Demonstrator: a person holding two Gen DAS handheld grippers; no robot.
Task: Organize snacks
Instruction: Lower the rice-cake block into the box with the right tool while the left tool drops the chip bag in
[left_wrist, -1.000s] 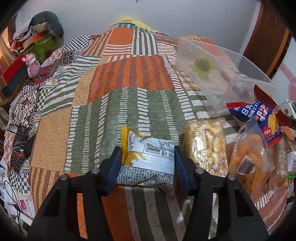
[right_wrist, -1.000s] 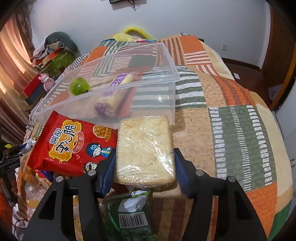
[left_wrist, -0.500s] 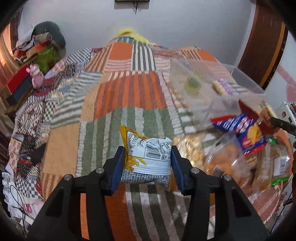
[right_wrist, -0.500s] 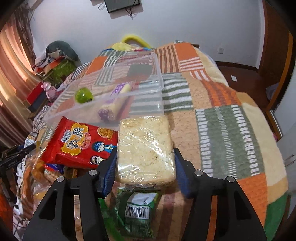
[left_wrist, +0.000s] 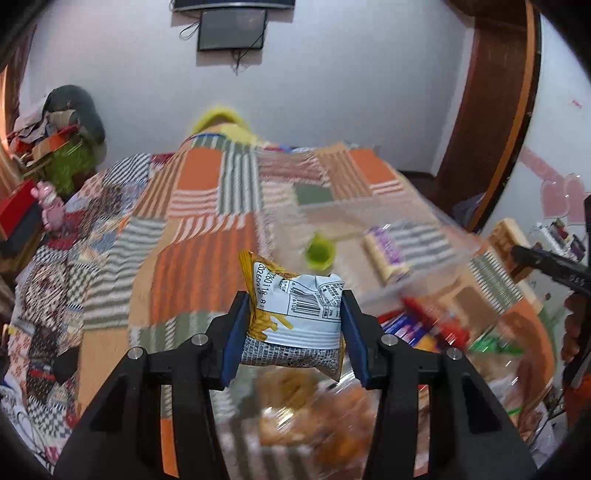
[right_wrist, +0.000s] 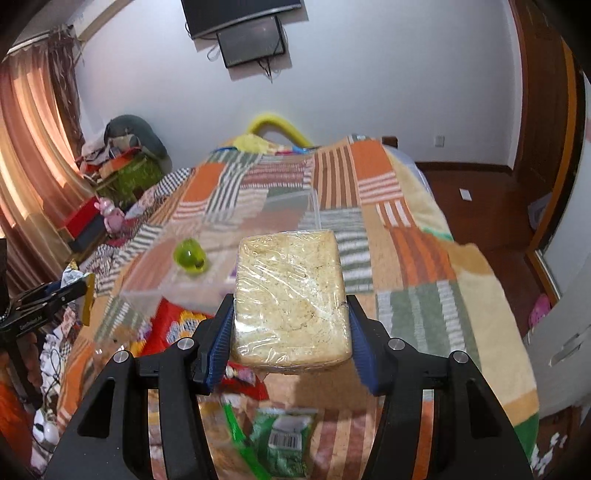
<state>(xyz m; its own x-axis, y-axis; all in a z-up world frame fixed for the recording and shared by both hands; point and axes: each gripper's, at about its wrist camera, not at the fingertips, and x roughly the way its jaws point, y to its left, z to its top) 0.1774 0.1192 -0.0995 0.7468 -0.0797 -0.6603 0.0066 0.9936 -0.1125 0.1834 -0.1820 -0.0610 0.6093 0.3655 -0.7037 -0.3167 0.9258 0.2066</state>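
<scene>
left tongs (left_wrist: 291, 328): clamped on yellow-white chip bag (left_wrist: 295, 317), held up off the bed; bag's barcode side faces us, long axis runs away from tongs, crumpled top end fwd.
right tongs (right_wrist: 290, 332): clamped on wrapped rice-cracker block (right_wrist: 291, 295), also in the air; long axis fwd along the fingers.
key relation: we see the clear bin (right_wrist: 236, 229) ahead of both loads. From the right tongs it lies ahead & slightly left, near rim just past the block's far end. From the left tongs it lies ahead & to the right (left_wrist: 369, 236).
nearer arm: we judge right, since the block already overlaps the bin's near wall in view. Blur on the left view, so not firm.
bin contents: 1 green round cup (right_wrist: 190, 256); 1 long bar w/ purple label (left_wrist: 384, 254). Nothing else we can make out.
held count: 2 items, 1 per tongs.
loose pile on bed (right_wrist: 406, 295): 1 red packet (right_wrist: 177, 328), 1 green packet (right_wrist: 284, 439), several clear bags of fried snacks (left_wrist: 314, 413), blurred, no firm count.
next move, our guess: carry fwd over the rim, lower, then let go; the 2 loads may crowd each other if both go at once.
</scene>
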